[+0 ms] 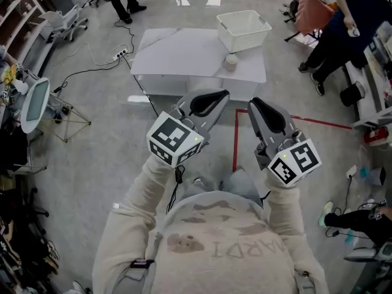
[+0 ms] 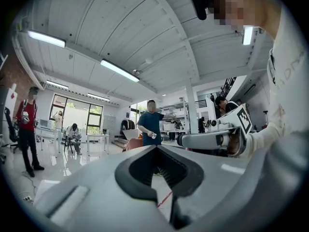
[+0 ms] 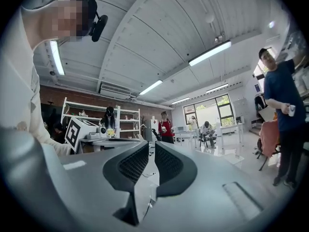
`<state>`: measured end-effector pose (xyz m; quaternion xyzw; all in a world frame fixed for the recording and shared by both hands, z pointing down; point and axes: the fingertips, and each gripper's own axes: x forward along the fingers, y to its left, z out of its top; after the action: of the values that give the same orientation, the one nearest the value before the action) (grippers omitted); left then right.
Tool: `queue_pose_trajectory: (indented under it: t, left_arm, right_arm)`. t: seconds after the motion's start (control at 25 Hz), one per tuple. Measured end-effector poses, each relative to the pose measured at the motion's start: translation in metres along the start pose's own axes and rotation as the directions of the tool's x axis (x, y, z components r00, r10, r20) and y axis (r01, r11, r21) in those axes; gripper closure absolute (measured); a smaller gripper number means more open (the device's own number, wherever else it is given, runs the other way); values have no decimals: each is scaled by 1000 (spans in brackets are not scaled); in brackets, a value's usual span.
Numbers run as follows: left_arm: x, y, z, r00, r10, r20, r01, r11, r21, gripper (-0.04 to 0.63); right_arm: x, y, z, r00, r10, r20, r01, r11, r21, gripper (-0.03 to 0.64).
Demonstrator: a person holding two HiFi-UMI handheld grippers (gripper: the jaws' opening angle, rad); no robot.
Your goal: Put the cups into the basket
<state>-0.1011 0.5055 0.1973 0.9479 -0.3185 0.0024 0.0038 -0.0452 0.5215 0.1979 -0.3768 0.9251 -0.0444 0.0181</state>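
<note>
A white mesh basket (image 1: 229,38) stands at the far right corner of a white table (image 1: 177,54) in the head view. One small pale cup (image 1: 231,60) sits on the table just in front of it. Both grippers are held up near the person's chest, well short of the table and pointing toward it. My left gripper (image 1: 222,95) (image 2: 157,148) is shut with its jaw tips together and holds nothing. My right gripper (image 1: 253,103) (image 3: 150,146) is shut with only a thin slit between its pads, also holding nothing. Neither gripper view shows the cup or the basket.
Red tape (image 1: 235,139) marks the floor between me and the table. A power strip and cable (image 1: 121,54) lie left of the table. A person (image 1: 343,23) stands at the right beside an orange chair (image 1: 313,14). Shelves and a stand (image 1: 37,103) line the left.
</note>
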Motion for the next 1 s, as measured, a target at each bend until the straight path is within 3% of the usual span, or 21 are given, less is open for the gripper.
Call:
queue_pose_trajectory:
  t: [0.36, 0.6, 0.84, 1.0]
  left_arm:
    - [45, 48, -16, 1000, 6, 21, -5, 999, -37, 595]
    - [108, 104, -18, 1000, 11, 7, -11, 1000, -11, 595]
    - [175, 152, -6, 999, 12, 31, -13, 1000, 22, 595]
    - [215, 173, -4, 998, 16, 63, -17, 1000, 7, 595]
  right_arm:
    - [19, -73, -29, 999, -31, -39, 32, 999, 40, 554]
    - [71, -143, -30, 999, 16, -32, -15, 1000, 22, 561]
    - [112, -206, -18, 997, 72, -25, -72, 997, 4, 561]
    - [122, -247, -19, 997, 77, -26, -77, 997, 6, 563]
